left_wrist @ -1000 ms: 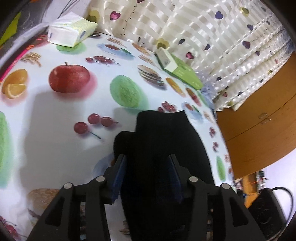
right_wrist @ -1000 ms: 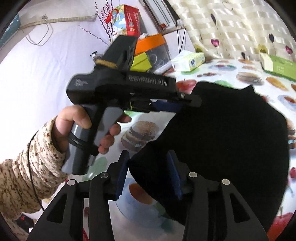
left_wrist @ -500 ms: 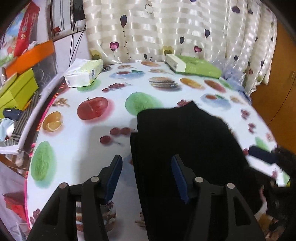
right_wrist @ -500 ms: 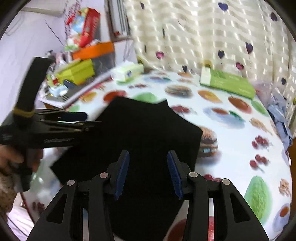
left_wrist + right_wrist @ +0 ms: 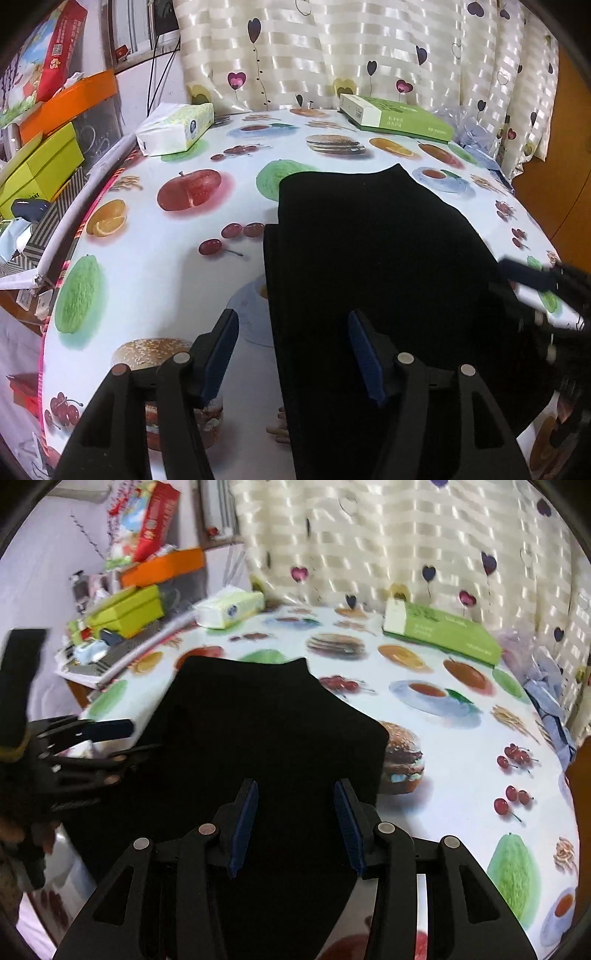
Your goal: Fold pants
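**Pants folded on the table, both grippers spread over them**

The pants (image 5: 376,266) are black and lie folded flat on a table (image 5: 155,266) covered with a white cloth printed with fruit, burgers and cups. They fill the near middle of the tabletop, with a lower layer showing along their left edge.

Nearest in the left wrist view, the left gripper (image 5: 293,350) stands spread over the pants' left edge. Its jaws have just been opening; one blue pad is over bare cloth, the other over the black fabric, and neither presses on anything.

In the right wrist view, the right gripper (image 5: 295,819) is parted over the near part of the pants. Whether its pads touch the fabric cannot be told, but nothing is pinched between them. At the left edge of that view the other gripper shows blurred, with a hand (image 5: 14,834) behind it.

Farther back, a tissue pack (image 5: 177,127) lies near the table's left rear edge and a flat green box (image 5: 395,116) at the rear right. Behind the table hangs a striped curtain (image 5: 351,48) with hearts. Stacked boxes (image 5: 44,162) crowd the left side.
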Motion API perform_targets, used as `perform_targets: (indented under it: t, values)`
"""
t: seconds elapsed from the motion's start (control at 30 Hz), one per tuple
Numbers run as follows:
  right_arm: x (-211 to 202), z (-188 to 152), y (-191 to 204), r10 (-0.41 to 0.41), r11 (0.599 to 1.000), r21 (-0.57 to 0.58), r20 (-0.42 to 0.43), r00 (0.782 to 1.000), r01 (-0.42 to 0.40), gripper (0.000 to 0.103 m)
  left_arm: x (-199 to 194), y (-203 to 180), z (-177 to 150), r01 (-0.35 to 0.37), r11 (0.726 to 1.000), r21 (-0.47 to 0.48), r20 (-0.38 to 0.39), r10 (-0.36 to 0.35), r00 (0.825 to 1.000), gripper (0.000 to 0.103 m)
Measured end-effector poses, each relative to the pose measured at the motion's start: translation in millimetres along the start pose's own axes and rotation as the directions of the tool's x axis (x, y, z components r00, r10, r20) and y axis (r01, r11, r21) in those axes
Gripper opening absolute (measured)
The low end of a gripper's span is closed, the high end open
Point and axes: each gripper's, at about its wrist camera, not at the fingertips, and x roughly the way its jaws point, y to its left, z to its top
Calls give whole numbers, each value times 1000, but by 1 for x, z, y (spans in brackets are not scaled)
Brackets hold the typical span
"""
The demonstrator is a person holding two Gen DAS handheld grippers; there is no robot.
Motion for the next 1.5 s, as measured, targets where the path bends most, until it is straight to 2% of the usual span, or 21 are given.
perform_targets:
  t: [0.07,0.17,0.4,0.6,0.77,0.8,0.83,0.9,1.03,1.1,1.2,1.27,1.37,1.5]
  values:
    - [11,2,-1,-13,1000,-5,-29,999,13,44,0,-1,-1,-10,1000,8,5,10,1000,66]
    - [16,0,5,-46,998,-48,-11,999,46,44,-1,-5,-1,-36,999,38,20,35,999,66]
    - [12,5,4,-41,998,-43,-37,998,39,44,-1,-2,-1,-16,1000,10,12,16,1000,67]
    - [-12,8,18,19,998,-66,27,999,-17,44,-9,2,-5,-31,1000,3,21,31,999,67]
    - [-22,7,36,116,988,-103,33,993,-112,45,-24,12,-8,-55,998,-22,51,56,997,67]
    - [-23,6,40,145,983,-114,30,989,-141,48,-27,14,-9,-60,998,-29,54,62,997,67]
    - [-23,5,46,178,976,-129,22,984,-174,58,-31,18,-10,-63,997,-41,59,66,996,67]
    - [-25,2,54,221,963,-163,15,975,-216,65,-37,28,-12,-73,995,-64,64,77,995,67]
    - [-26,-9,81,302,916,-276,0,953,-290,65,-45,56,-19,-57,986,-159,63,68,996,69]
    - [-20,-14,92,305,903,-304,-39,951,-302,65,-47,69,-24,-70,978,-194,62,84,995,70]
    - [-10,-21,106,298,886,-352,-71,952,-303,65,-46,88,-30,-28,959,-283,46,42,998,70]
    - [-5,-26,114,299,867,-390,-91,950,-310,65,-45,91,-34,-36,958,-285,39,49,998,70]
    - [1,-32,124,291,841,-443,-112,950,-310,75,-44,93,-35,9,952,-306,38,2,999,70]
    - [3,-42,140,209,798,-560,-91,974,-224,76,-40,91,-33,48,945,-322,42,-37,998,70]
